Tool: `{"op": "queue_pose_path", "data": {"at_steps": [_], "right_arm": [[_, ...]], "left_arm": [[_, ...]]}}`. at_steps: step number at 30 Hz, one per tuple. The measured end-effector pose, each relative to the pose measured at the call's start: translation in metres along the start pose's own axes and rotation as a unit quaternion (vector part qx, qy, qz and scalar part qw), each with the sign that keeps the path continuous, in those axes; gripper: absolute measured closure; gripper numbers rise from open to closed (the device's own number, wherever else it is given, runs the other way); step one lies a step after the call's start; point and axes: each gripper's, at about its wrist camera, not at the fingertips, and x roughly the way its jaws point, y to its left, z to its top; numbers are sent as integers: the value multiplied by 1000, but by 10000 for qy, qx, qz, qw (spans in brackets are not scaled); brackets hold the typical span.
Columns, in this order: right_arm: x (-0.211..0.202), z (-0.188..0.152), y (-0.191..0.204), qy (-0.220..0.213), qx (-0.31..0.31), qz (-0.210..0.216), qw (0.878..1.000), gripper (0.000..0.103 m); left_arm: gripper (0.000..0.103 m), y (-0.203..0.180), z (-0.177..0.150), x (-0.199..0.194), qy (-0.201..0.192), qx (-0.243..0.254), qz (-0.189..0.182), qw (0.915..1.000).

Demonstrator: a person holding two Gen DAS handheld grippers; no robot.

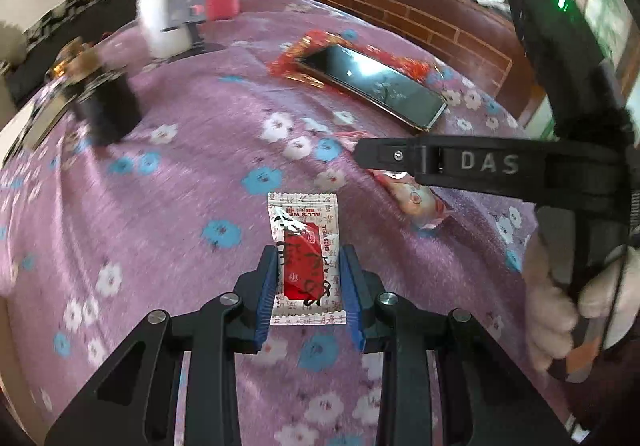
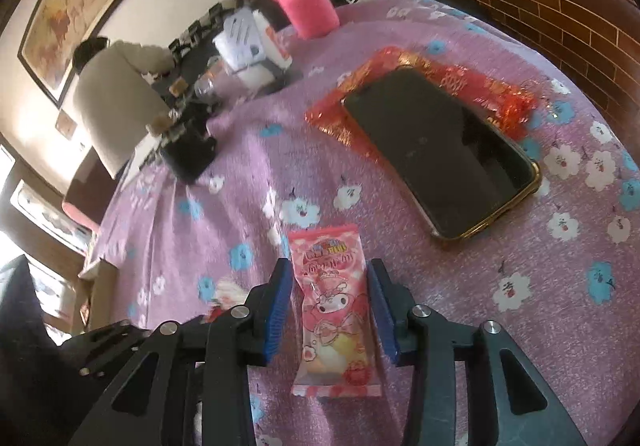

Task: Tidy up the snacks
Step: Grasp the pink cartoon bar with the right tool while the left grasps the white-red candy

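Nearest me in the left wrist view, my left gripper (image 1: pixel 308 286) has its blue pads (image 1: pixel 267 294) pressed against both long edges of a red-and-white snack packet (image 1: pixel 306 260), which lies flat on the purple flowered tablecloth (image 1: pixel 180 174). The jaws are narrow and appear clamped on it. My worry here is that the packet is thin and slick; squeezed only at its edges, it could buckle or slide out once I lift.

In the right wrist view, my right gripper (image 2: pixel 330 310) straddles a pink cartoon snack packet (image 2: pixel 334 314), also flat on the cloth. The pads stand a little off its sides, with cloth visible in the gaps, so nothing is held yet. If I close carelessly, I may pinch cloth folds along with the wrapper.

The two grippers work close together: the right one's black finger (image 1: pixel 400 156) reaches across the left view just above its pink packet. I judge a collision possible if both lift at once.

Farther off lies a dark phone (image 2: pixel 440 162) on a red foil wrapper (image 2: pixel 496 94), and beyond it a pink-sleeved jar (image 2: pixel 306 2), which a wide swing could topple.
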Motion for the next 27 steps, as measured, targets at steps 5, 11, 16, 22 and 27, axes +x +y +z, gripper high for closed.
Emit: {"op": "queue_pose_path", "data": {"at_steps": [5, 11, 16, 22, 27], "right_arm": [[0, -6, 10, -32, -297, -283, 9992, 62], [-2, -11, 18, -129, -498, -484, 9975, 68], [-29, -11, 25, -794, -592, 42, 9951, 68], [-26, -20, 37, -900, -675, -120, 9936, 68], [-16, -27, 48, -834, -849, -318, 9924, 68]], "left_arm": [[76, 19, -13, -26, -184, -447, 164, 9987], [76, 38, -37, -72, -581, -990, 410, 9925], [75, 55, -65, -118, -952, -1464, 661, 9824], [75, 77, -106, -162, -1346, -2031, 737, 9671], [75, 90, -137, -183, -1471, -2225, 1209, 9562]]}}
